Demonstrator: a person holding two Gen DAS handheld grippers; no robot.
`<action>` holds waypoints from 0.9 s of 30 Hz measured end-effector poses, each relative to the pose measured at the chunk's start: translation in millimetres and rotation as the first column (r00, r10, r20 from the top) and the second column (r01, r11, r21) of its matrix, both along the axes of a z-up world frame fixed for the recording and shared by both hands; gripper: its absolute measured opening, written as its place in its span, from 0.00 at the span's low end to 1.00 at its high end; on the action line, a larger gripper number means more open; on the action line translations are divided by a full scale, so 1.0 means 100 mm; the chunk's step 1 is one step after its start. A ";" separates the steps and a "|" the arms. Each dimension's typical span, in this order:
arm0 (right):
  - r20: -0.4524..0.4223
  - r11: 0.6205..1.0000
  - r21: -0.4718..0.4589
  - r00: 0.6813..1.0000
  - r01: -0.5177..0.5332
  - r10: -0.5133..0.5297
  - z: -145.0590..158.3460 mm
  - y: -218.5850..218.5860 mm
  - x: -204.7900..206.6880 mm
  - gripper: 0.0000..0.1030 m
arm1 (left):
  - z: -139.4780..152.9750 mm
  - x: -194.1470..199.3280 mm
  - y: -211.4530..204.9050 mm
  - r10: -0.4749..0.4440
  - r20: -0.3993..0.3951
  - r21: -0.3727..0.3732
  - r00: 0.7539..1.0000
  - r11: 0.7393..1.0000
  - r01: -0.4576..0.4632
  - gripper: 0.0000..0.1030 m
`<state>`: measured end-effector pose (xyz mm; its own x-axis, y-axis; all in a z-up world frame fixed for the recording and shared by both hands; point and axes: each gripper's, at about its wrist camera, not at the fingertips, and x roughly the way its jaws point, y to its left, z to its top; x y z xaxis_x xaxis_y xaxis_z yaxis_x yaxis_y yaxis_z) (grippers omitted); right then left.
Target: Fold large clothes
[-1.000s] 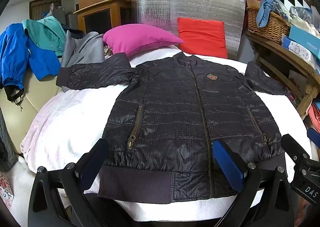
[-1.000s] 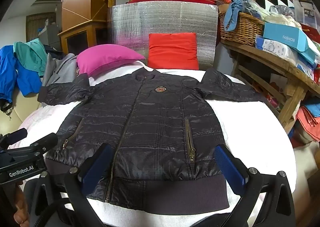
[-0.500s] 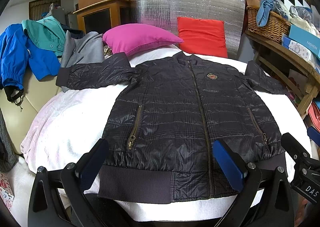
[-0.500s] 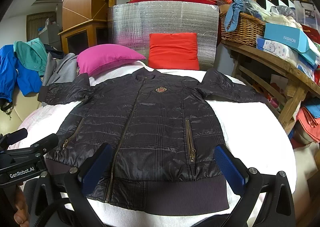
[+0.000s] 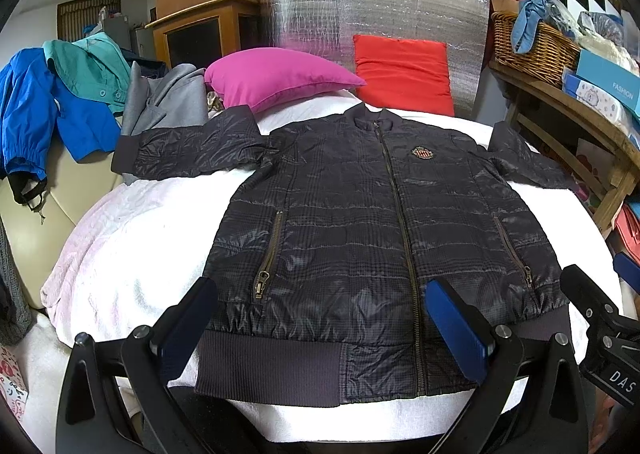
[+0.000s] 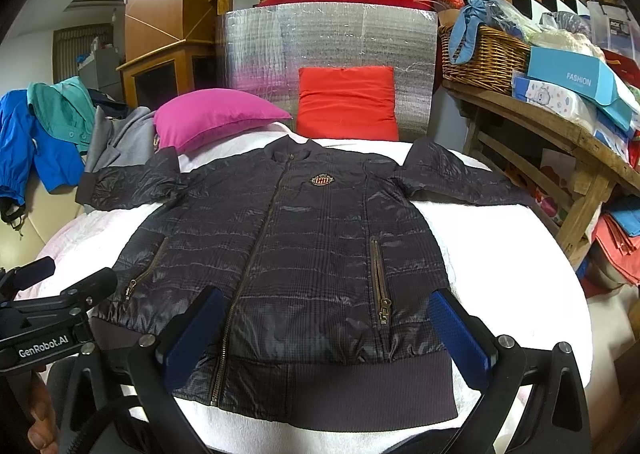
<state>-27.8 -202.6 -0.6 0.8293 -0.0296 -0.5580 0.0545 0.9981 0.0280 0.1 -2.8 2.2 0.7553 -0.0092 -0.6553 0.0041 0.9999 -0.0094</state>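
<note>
A dark quilted zip-front bomber jacket (image 5: 360,234) lies flat and face up on a white fleece-covered bed (image 5: 132,254), zipped closed, both sleeves stretched out to the sides and its ribbed hem at the near edge. The left gripper (image 5: 324,322) hovers over the hem with its blue-padded fingers (image 5: 454,334) spread wide, holding nothing. The right gripper (image 6: 324,330) hangs likewise above the hem, its jaws wide apart and empty. Beyond the collar rest a magenta pillow (image 6: 216,114) and a red square cushion (image 6: 348,102) against a silver foil panel (image 6: 328,42). Blue, teal and grey garments (image 5: 72,102) are heaped at the left; a wicker basket (image 6: 484,54) sits on a wooden shelf (image 6: 560,130) at the right.
</note>
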 end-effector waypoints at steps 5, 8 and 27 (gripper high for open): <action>-0.002 1.000 0.004 1.000 0.000 0.000 -0.01 -0.01 0.00 1.00 | -0.01 -0.01 -0.01 -0.001 0.003 0.016 1.000 1.000 0.001 1.00; -0.004 1.000 0.007 1.000 0.000 0.000 -0.02 -0.02 0.01 1.00 | -0.02 -0.01 -0.03 -0.002 0.004 0.037 1.000 0.999 0.002 1.00; -0.145 0.789 0.605 0.989 0.105 -0.021 -0.60 -1.68 0.40 1.00 | -0.52 0.47 0.04 0.041 -0.106 0.064 0.994 0.997 -0.035 1.00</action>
